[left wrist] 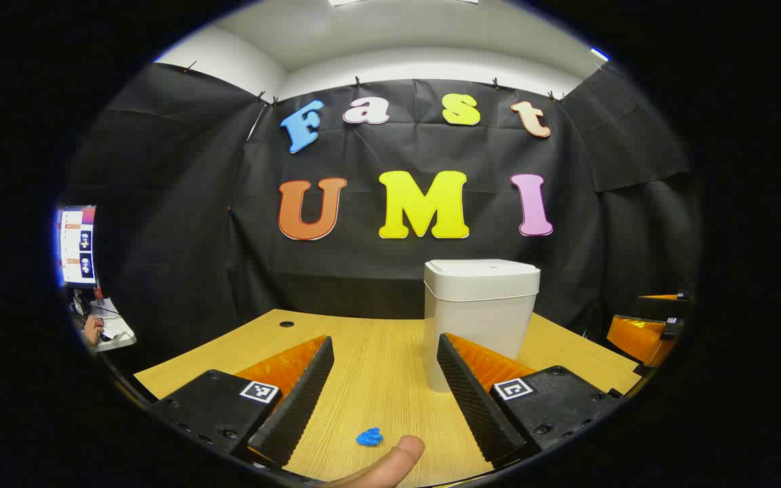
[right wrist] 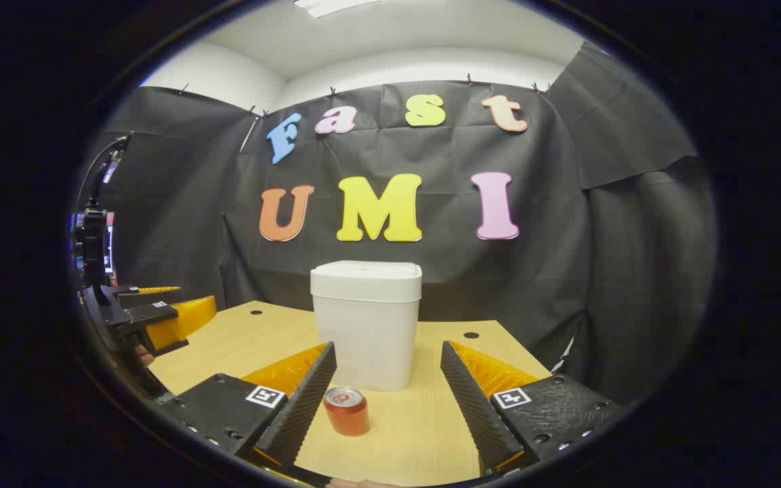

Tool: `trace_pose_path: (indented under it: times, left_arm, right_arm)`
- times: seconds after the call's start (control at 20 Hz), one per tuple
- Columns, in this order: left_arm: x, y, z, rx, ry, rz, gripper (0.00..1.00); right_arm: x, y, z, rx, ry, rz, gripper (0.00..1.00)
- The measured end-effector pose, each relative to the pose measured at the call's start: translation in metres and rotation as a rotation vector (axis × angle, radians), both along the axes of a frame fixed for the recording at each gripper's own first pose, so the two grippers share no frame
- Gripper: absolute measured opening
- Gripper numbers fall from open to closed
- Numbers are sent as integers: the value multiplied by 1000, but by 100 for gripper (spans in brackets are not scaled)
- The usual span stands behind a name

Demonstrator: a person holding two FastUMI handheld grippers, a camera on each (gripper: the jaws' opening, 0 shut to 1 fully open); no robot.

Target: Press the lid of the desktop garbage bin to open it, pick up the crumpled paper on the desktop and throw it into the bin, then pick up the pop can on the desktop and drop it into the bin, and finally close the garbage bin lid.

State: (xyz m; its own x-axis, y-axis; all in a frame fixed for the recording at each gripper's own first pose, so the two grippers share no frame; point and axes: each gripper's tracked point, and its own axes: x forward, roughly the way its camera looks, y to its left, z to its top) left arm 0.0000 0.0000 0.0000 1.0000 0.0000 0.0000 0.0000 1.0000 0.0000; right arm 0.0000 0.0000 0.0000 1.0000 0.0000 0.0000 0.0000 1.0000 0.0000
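Observation:
The white bin [left wrist: 478, 325] stands upright on the wooden table with its lid [left wrist: 482, 276] down. A small blue crumpled paper [left wrist: 369, 437] lies on the table close in front of my left gripper [left wrist: 385, 346], which is open and empty, with the bin just right of its line. In the right gripper view the bin [right wrist: 367, 332] is straight ahead, lid [right wrist: 367, 279] closed. A red pop can [right wrist: 346, 410] stands upright near the left finger of my open right gripper [right wrist: 388, 349].
A thumb [left wrist: 394, 461] shows at the bottom edge near the paper. The right gripper [left wrist: 641, 329] hangs at the far right, the left gripper [right wrist: 184, 310] at the table's left edge. Cable holes [right wrist: 471, 335] mark the tabletop. A monitor [left wrist: 77, 245] stands off to the left.

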Motion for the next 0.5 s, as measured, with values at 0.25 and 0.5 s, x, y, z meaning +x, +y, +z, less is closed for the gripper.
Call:
trace_pose_path:
  times: [0.25,0.5]
  left_arm:
    - [2,-2,-3,1,7,1,99]
    - [3,-1,-2,3,6,1,99]
  right_arm:
    - [2,0,-5,8,12,7,95]
    - [2,4,-5,10,15,21,95]
